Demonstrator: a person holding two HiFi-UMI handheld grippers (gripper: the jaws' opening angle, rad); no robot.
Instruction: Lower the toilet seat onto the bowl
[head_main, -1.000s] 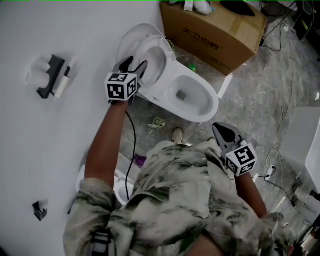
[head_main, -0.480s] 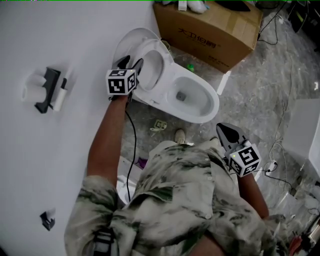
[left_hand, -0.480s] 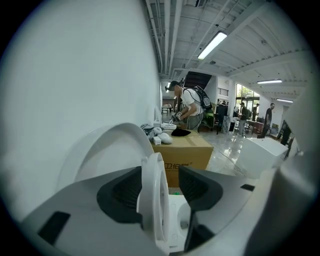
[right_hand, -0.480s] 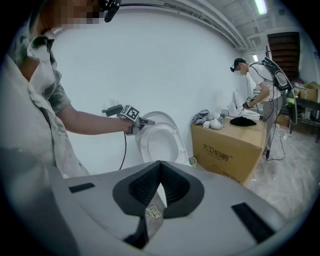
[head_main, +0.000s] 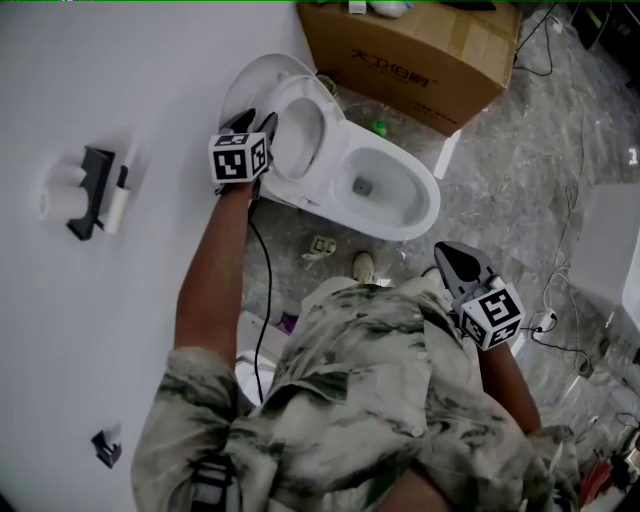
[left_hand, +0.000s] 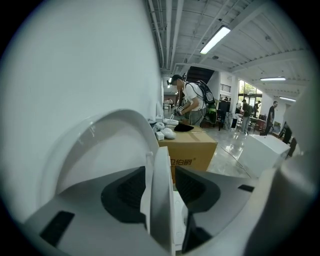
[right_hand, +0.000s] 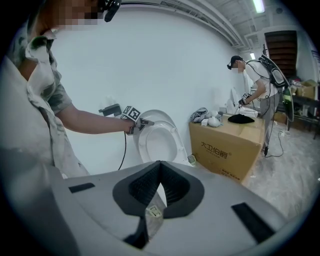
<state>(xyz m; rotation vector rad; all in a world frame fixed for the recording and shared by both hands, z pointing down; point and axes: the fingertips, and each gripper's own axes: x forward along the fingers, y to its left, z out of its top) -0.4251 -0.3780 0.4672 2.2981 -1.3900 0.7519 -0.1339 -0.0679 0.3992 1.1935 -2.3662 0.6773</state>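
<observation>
Findings at this moment:

1. Left gripper (head_main: 254, 122): we find it held out on a bare arm at the raised toilet seat (head_main: 326, 118), up against the white wall (head_main: 100, 80). Its jaws are closing. In the left gripper view the seat's thin white edge stands upright between them, close against the left pad, while a gap shows on the right pad's side. We do not record a grip.

2. Toilet seat: glossy white, an oval ring seen edge-on from the left gripper. It stands raised, tipped back toward the lid (left_hand: 100, 145). The lid curves up on the left-jaw side, just behind the seat.

3. Bowl (head_main: 415, 225): white and uncovered. It lies below and ahead of the left gripper, between the two grippers as seen from the head view.

4. Cardboard box (left_hand: 192, 150): it stands straight beyond the left gripper's jaws, past the seat, with white items and a dark one on top.

5. Right gripper (head_main: 450, 258): held low at the person's right side, well apart from the toilet. Its jaw tips meet and nothing sits between them. The toilet stands beyond those tips.
</observation>
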